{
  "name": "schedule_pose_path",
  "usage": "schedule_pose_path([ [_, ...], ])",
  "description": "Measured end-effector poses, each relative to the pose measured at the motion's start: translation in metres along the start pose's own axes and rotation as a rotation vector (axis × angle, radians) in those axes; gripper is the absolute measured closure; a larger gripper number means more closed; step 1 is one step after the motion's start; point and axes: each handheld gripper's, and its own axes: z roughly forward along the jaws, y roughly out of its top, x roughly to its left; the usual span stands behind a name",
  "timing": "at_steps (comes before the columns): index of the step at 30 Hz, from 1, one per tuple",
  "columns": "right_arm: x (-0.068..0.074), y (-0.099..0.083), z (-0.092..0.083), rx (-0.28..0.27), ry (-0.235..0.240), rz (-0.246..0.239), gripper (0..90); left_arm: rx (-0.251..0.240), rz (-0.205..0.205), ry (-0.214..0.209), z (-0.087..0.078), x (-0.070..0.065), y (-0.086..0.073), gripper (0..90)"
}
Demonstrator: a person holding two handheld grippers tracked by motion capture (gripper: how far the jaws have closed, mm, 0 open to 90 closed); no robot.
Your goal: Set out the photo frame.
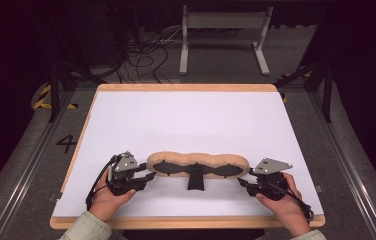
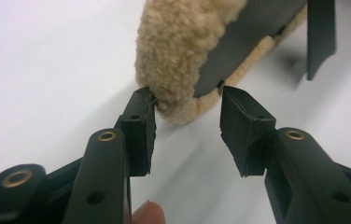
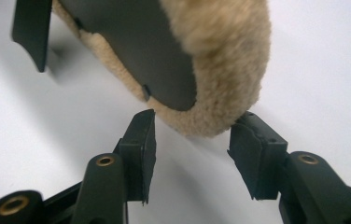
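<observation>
Hands come first at the near edge of the tabletop (image 1: 186, 120): two of them, each holding one gripper, so two grippers in all. The left hand (image 1: 107, 197) carries the left gripper (image 1: 148, 178), and the right hand (image 1: 286, 200) carries the right gripper (image 1: 242, 184). Both point inward toward each other, along the near part of the white surface.

Between them lies one fleece pad (image 1: 198, 165), a long tan woolly thing with a dark underside plate and one dark strap sticking out toward the near edge at its middle. It stretches left to right, parallel to the near edge, with one end at each gripper.

In the left gripper view the jaws stand partly open, astride the rounded end of the pad (image 2: 178, 51); one pad of the jaws just touches the fleece, the other stands off it, so nothing is clamped. In the right gripper view the jaws are likewise partly open, with the pad's other end (image 3: 220, 60) between their tips, one tip at the fleece, and no squeeze visible.

Beyond the far edge stand one grey metal frame (image 1: 223, 37) and a tangle of cables (image 1: 146, 55) on the floor.
</observation>
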Motion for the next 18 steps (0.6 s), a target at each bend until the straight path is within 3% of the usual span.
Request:
schedule_pose_path([
  [5,0.0033,-0.0034,-0.0042,0.012,0.024,-0.012,51.5,0.020,0.024,-0.024,-0.0022,-0.0012,-0.0036,56.0],
  [8,0.0050,-0.0047,-0.0057,0.011,0.030,-0.014,50.5,0.058,0.027,-0.048,0.0012,-0.0004,-0.0049,56.2],
  [11,0.0045,-0.0048,-0.0058,0.009,0.034,-0.011,50.4,0.075,0.053,-0.035,0.0043,-0.0032,-0.0054,54.9],
  [15,0.0031,-0.0047,-0.0064,0.003,0.040,0.005,50.5,0.077,0.044,-0.042,0.0037,-0.0012,-0.0052,55.6],
  [18,0.0010,-0.0043,-0.0081,-0.004,0.043,0.008,51.5,0.082,0.037,-0.039,0.0014,0.0003,-0.0051,61.4],
])
